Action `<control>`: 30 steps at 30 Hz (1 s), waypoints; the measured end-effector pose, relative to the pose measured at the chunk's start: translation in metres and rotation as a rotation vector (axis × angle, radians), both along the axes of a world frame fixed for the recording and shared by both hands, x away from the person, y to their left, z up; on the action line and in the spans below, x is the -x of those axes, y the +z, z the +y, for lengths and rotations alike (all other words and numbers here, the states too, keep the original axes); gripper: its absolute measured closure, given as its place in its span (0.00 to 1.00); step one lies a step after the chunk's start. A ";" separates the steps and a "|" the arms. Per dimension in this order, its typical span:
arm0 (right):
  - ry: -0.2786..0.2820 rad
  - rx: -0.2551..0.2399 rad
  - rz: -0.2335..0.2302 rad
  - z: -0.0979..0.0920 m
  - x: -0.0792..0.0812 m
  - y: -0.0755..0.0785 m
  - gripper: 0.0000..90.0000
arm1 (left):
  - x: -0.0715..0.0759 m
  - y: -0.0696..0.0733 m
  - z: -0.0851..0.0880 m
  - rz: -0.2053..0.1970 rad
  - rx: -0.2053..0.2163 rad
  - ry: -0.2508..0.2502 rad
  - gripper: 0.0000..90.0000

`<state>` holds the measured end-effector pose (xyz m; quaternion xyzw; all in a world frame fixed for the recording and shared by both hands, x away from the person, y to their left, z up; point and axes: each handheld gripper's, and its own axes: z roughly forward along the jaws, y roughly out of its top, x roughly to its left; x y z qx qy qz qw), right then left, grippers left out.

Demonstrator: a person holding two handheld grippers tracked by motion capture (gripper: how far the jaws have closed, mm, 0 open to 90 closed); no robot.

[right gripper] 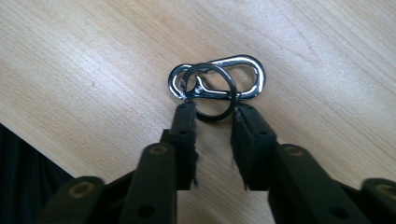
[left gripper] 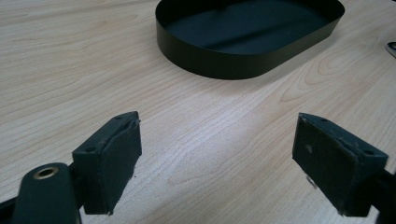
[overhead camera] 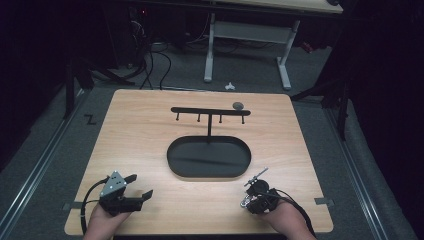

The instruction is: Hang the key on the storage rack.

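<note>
The right hand-held gripper [right gripper: 214, 116] pinches the thin key ring [right gripper: 212, 93] with its carabiner [right gripper: 243, 77], at the near right of the table [overhead camera: 150, 150]. Both are light, stiff, slippery metal; grip the ring's edge. The left hand-held gripper [left gripper: 217, 158] is released.

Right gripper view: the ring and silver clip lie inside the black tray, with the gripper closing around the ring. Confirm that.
Wrong place. In the right gripper view the ring and clip lie on the bare table, not inside the tray. The right gripper does close around the ring.
</note>
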<state>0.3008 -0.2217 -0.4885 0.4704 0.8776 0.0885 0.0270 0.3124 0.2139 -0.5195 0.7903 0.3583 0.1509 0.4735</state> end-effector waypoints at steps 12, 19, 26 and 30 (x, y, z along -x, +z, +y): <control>0.038 0.004 -0.010 0.003 0.003 0.000 0.97 | 0.000 -0.001 -0.002 0.010 -0.006 -0.008 0.18; 0.014 -0.042 -0.021 0.007 0.001 0.004 0.63 | -0.001 -0.002 -0.002 0.015 -0.012 -0.016 0.18; -0.021 -0.067 -0.050 0.016 -0.009 0.005 0.54 | 0.000 -0.003 -0.004 0.020 -0.016 -0.023 0.18; -0.026 -0.054 -0.031 0.022 -0.012 0.001 0.58 | 0.001 -0.002 -0.004 0.015 -0.011 -0.024 0.19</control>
